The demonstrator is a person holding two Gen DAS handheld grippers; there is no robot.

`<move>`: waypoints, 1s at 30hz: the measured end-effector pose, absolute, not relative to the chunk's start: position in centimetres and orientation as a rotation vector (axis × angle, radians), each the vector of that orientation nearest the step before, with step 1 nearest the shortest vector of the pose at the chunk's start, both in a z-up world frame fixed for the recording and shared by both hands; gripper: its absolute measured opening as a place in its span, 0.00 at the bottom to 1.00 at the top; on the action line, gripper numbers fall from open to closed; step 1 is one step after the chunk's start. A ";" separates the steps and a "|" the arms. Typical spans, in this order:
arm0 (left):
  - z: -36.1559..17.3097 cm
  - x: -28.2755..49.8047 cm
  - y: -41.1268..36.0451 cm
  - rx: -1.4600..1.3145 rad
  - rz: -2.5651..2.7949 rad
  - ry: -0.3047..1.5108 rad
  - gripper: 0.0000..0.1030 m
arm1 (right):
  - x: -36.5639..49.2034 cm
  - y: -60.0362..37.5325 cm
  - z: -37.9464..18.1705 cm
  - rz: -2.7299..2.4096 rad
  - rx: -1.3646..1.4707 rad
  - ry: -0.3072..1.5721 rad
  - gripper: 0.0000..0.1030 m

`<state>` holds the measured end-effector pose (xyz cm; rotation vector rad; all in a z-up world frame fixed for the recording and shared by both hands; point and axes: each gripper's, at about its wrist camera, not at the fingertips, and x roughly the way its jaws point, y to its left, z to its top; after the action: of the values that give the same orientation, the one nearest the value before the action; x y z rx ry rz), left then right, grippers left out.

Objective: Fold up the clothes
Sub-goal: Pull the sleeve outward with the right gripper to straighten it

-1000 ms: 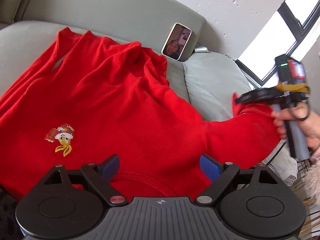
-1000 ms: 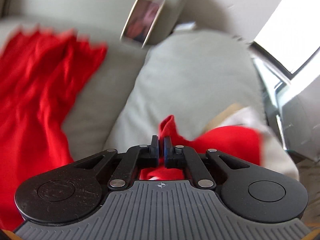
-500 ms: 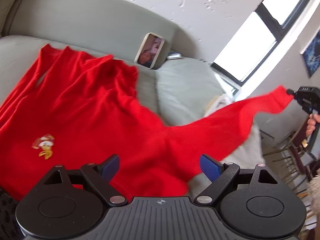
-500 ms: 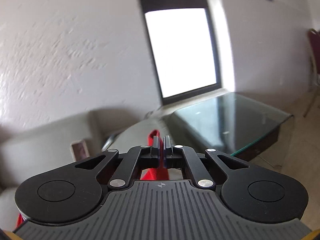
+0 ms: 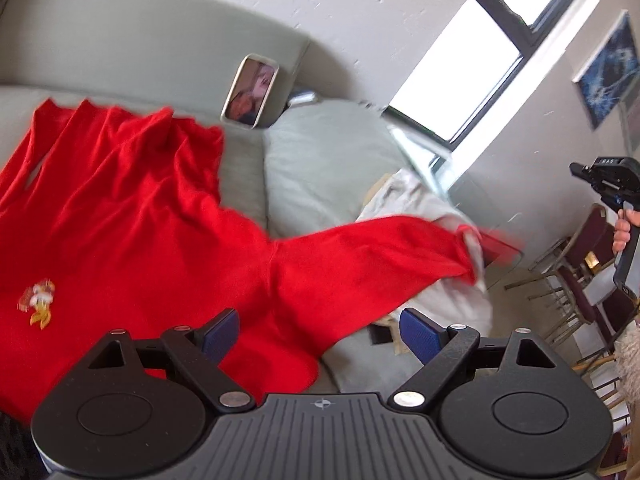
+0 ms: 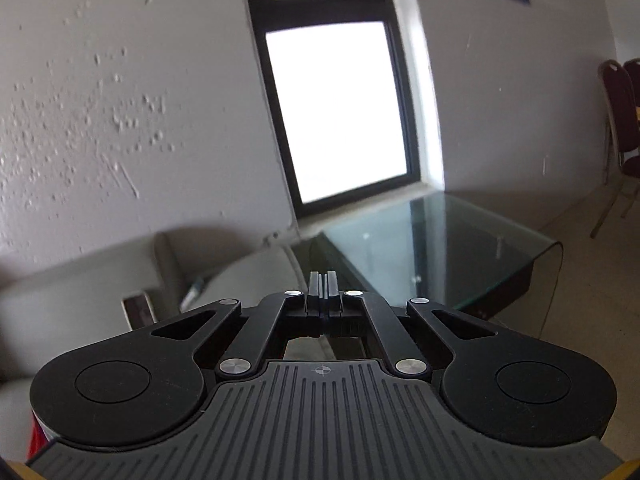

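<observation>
A red sweater (image 5: 132,220) with a small cartoon badge (image 5: 38,302) lies spread on the grey sofa (image 5: 132,52). Its right sleeve (image 5: 380,256) stretches out to the right over a pale cloth pile; the cuff is blurred. My left gripper (image 5: 320,332) hovers open above the sweater's near edge, with nothing between its blue pads (image 5: 220,330). My right gripper (image 6: 323,284) is shut with nothing between its fingers and points at the wall and window. In the left wrist view the right gripper (image 5: 584,172) is held by a hand (image 5: 624,232), high and clear of the sleeve.
A phone (image 5: 250,94) leans against the sofa back beside a grey cushion (image 5: 328,168). A pale cloth pile (image 5: 432,208) covers the sofa's right end. A glass table (image 6: 440,248) stands under the window. Dark red chairs (image 5: 580,260) stand at the right.
The right gripper lifted the sleeve up and out to the right, then let it go. The sleeve dropped onto the pale cloth. The left gripper stayed open.
</observation>
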<state>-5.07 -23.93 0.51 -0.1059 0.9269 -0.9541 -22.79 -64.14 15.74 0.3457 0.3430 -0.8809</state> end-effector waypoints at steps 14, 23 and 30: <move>-3.4 -4.3 -21.8 -0.010 -0.826 1.016 0.83 | -22.5 -61.1 1.8 -0.749 0.618 0.725 0.50; -3.9 -4.4 -21.6 0.001 -0.802 1.035 0.83 | -24.7 -63.0 -1.6 -0.781 0.861 0.600 0.37; -4.1 -4.7 -21.9 0.015 -0.793 1.035 0.83 | -24.3 -61.1 0.7 -0.830 0.595 0.500 0.08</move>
<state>-4.67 -21.92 -4.14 0.0152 1.0350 -0.7926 -24.25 -61.11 0.68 0.5954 0.4998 -0.8299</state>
